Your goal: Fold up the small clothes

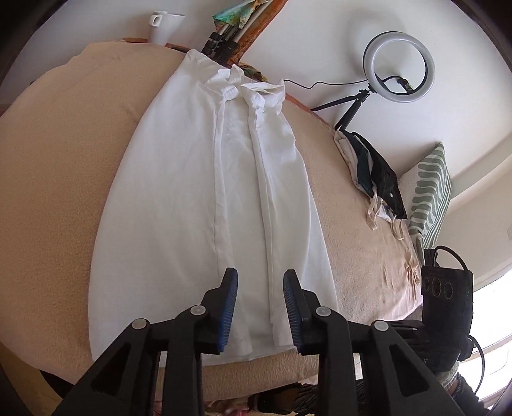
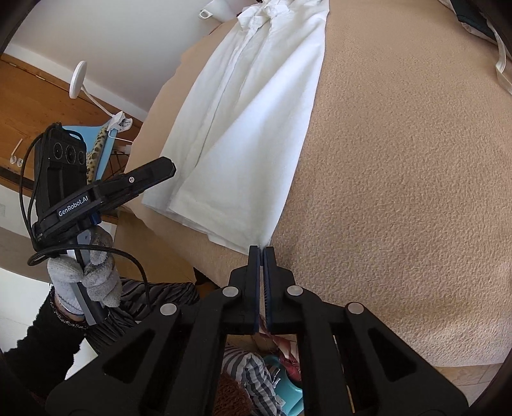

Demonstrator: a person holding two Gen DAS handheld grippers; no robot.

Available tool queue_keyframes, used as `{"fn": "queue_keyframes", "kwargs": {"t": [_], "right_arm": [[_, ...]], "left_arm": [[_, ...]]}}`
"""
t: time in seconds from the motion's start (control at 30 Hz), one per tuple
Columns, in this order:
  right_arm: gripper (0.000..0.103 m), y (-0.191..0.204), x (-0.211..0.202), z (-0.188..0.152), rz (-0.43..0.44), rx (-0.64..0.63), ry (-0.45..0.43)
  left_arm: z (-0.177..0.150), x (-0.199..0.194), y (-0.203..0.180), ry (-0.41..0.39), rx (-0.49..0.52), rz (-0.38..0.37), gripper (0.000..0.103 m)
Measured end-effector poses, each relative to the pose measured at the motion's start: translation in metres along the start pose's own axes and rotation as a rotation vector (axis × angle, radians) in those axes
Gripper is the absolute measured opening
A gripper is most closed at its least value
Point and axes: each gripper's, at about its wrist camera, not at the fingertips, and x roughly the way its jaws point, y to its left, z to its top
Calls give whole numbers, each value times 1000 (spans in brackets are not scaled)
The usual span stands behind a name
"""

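Note:
A white collared shirt [image 1: 204,192] lies flat and lengthwise on the beige-covered table [image 1: 57,166], collar at the far end, sides folded inward. My left gripper [image 1: 260,281] is open and hovers just above the near hem, empty. In the right wrist view the shirt [image 2: 249,121] runs away from me. My right gripper [image 2: 263,252] is shut, its tips touching the shirt's near right hem corner; I cannot tell whether cloth is pinched between them. The left gripper [image 2: 160,169] shows at the left of that view, held by a gloved hand.
A white mug [image 1: 163,25] and a ring light [image 1: 398,67] stand beyond the far edge. A pile of dark and pale clothes [image 1: 374,172] and a green striped cushion [image 1: 428,195] lie at the right. A basket of laundry [image 2: 265,377] sits below the near edge.

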Motion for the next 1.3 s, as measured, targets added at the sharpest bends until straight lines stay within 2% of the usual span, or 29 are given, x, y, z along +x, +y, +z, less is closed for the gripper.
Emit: {"fn": "queue_keyframes", "kwargs": {"t": [0.07, 0.13, 0.2, 0.33, 0.4, 0.43, 0.47, 0.63, 0.73, 0.8, 0.87, 0.97, 1.1, 1.13, 1.17, 1.23, 1.3], "right_arm": [[3, 4, 4, 1, -10, -7, 4], [3, 6, 6, 2, -27, -21, 4], [3, 7, 7, 2, -33, -24, 5], [3, 5, 6, 0, -32, -21, 4], [3, 10, 10, 0, -33, -22, 3], [3, 10, 10, 0, -34, -25, 3], [3, 10, 9, 0, -35, -29, 3], [3, 9, 7, -3, -40, -34, -1], [3, 11, 7, -6, -46, -44, -4], [3, 11, 9, -6, -45, -45, -2], [3, 10, 9, -5, -45, -40, -3], [3, 9, 9, -5, -47, -41, -3], [3, 7, 11, -3, -36, -28, -1], [3, 5, 10, -2, -32, -24, 0], [3, 4, 10, -1, -29, -20, 1], [3, 3, 11, 0, -29, -16, 2], [3, 4, 10, 0, -41, -27, 2]], "left_arm": [[19, 10, -6, -1, 42, 21, 28], [35, 28, -9, 31, 82, 43, 28], [43, 46, -10, 61, 90, 58, 29], [50, 71, -10, 113, 71, 41, 29], [51, 77, -15, 115, 104, 50, 21], [51, 80, -18, 121, 127, 60, 4], [50, 81, -20, 120, 138, 72, 0], [52, 68, -12, 60, 92, 97, 0], [55, 64, -3, 62, 81, 97, 0], [52, 62, 1, 56, 65, 107, 8], [48, 55, 1, 53, 69, 104, 27], [35, 42, -2, 69, 65, 62, 36], [11, 40, -7, 119, 80, 51, 37], [4, 43, -10, 138, 92, 44, 33], [-2, 45, -14, 148, 122, 60, 21], [-12, 42, -25, 131, 213, 139, 7], [-16, 36, -29, 121, 238, 181, 6]]}}
